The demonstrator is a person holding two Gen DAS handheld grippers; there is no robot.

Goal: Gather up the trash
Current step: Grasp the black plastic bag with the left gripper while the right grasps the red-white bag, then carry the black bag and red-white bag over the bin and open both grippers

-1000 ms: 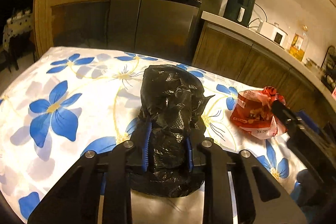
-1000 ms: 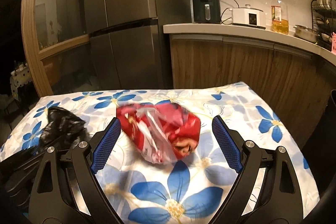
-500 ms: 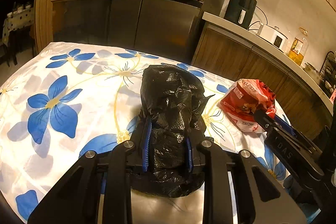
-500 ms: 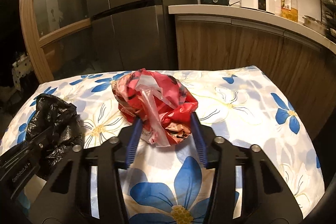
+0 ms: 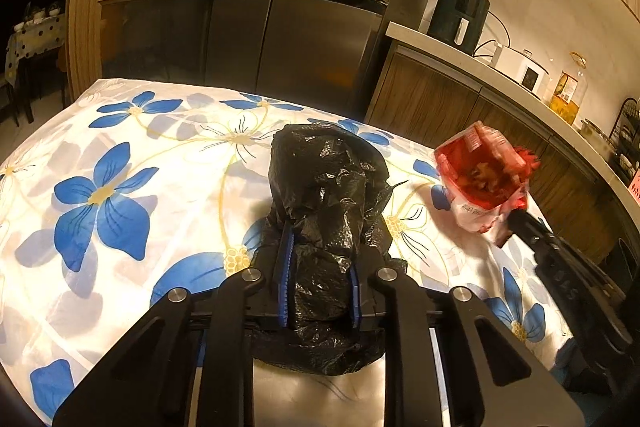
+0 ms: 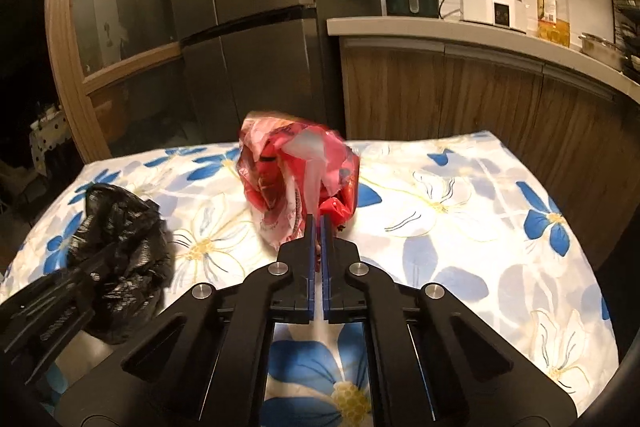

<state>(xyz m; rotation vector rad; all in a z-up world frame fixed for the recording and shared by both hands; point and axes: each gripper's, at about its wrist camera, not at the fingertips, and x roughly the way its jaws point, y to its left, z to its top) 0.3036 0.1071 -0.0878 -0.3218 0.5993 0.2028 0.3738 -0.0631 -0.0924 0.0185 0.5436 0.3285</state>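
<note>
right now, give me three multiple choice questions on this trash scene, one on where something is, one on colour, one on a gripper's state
1. Where is the black bag?
A. on the flowered tablecloth, between the left gripper's fingers
B. on the kitchen counter
C. inside the fridge

2. What colour is the bag in the right gripper?
A. green
B. red and clear
C. plain blue

3. How do the right gripper's jaws stand?
A. wide open with nothing between them
B. shut on the red bag
C. shut on the black bag

Answers:
1. A, the left wrist view shows the blue pads on both sides of the crumpled black plastic, which lies on the cloth.
2. B, red printed film with clear patches shows in both views.
3. B, the pads almost meet in the right wrist view, with the bag's lower end pinched between them.
</note>
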